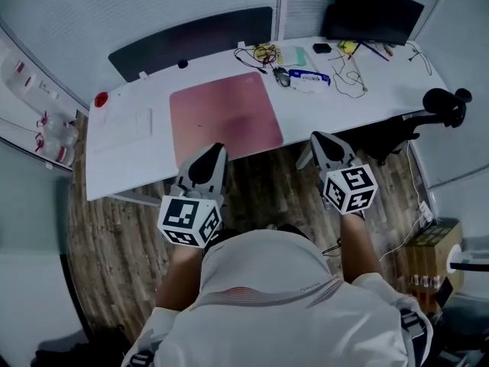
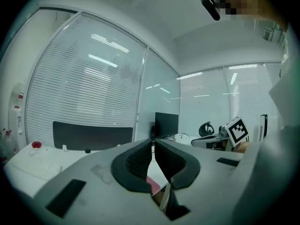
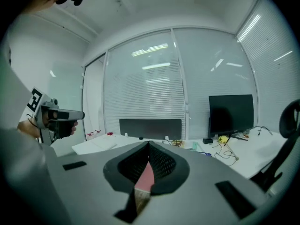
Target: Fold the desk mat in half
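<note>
The pink desk mat [image 1: 225, 117] lies flat on the white desk [image 1: 344, 102], its near edge close to the desk's front edge. Both grippers are held short of the desk, over the wooden floor. My left gripper [image 1: 206, 157] points at the mat's near left corner, its jaws closed tip to tip with nothing in them [image 2: 153, 144]. Nothing is held in my shut right gripper [image 1: 321, 139] either, which is just off the mat's near right corner [image 3: 149, 146]. A sliver of the pink mat [image 3: 146, 177] shows below the right jaws.
A monitor [image 1: 372, 12], cables [image 1: 348, 71], glasses and small items crowd the desk's far right. Papers [image 1: 122, 121] and a red object [image 1: 101, 99] lie left of the mat. A dark screen panel [image 1: 191, 40] stands behind. An office chair [image 1: 443, 105] and a cardboard box [image 1: 432, 251] are at right.
</note>
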Available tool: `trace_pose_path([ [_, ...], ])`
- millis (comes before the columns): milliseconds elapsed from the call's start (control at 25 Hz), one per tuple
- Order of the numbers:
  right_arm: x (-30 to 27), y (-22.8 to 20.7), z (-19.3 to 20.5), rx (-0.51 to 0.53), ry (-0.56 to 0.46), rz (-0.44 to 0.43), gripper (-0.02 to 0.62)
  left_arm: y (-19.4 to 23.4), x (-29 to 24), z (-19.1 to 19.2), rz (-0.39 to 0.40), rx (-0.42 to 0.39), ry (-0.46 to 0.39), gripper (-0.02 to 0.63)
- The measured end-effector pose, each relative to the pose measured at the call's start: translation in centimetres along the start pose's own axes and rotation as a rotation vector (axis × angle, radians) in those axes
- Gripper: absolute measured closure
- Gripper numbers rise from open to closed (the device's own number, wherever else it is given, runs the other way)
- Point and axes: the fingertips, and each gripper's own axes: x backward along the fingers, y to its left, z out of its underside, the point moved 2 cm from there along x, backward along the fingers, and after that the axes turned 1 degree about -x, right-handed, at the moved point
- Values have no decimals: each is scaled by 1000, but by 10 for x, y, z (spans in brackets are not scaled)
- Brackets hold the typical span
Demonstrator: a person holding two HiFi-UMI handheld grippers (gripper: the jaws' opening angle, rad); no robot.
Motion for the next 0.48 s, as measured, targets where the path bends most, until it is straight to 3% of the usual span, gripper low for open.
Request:
trace_pose_path([
  [200,-38,-8,16,13,54,-44,543,24,-24,25,-48,45,48,577],
  [480,-93,3,39,-33,165,12,543,78,-43,31,-13,47,114,577],
])
